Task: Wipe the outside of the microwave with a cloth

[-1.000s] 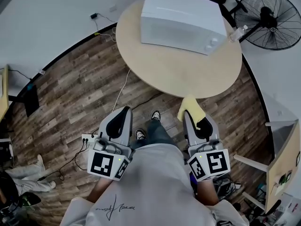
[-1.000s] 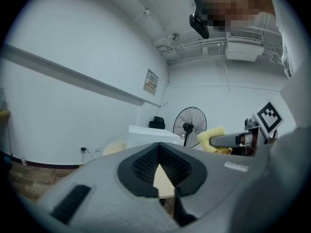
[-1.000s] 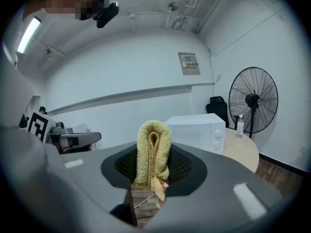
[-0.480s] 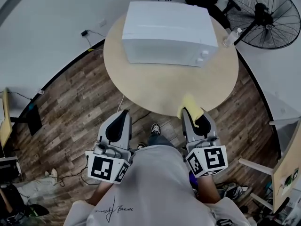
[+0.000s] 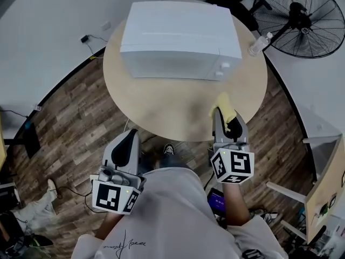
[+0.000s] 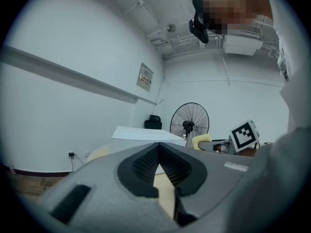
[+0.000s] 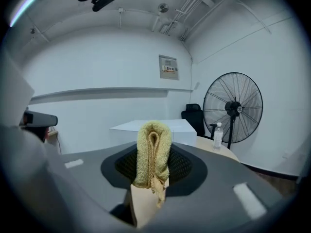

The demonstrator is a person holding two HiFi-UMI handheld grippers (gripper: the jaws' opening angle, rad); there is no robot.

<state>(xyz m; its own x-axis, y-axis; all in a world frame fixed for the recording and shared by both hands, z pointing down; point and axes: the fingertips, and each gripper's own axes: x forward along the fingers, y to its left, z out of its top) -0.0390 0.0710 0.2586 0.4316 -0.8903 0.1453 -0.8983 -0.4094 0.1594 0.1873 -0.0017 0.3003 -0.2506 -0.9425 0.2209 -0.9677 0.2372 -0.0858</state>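
The right gripper (image 5: pixel 226 120), clamped on the folded yellow cloth (image 5: pixel 222 102), needs to press that fold flat against the white microwave (image 5: pixel 178 31), while the left gripper (image 5: pixel 128 139) hangs closed and empty.

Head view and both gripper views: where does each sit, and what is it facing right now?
Head view: on the person's head, looking steeply down at the microwave on the round table; shows shirt, left gripper, right gripper.
Left gripper view: on the left gripper, looking along shut, empty jaws toward microwave and fan.
Right gripper view: on the right gripper, looking along jaws clamping the cloth, toward the microwave.
Shared: both gripper views show microwave and fan.
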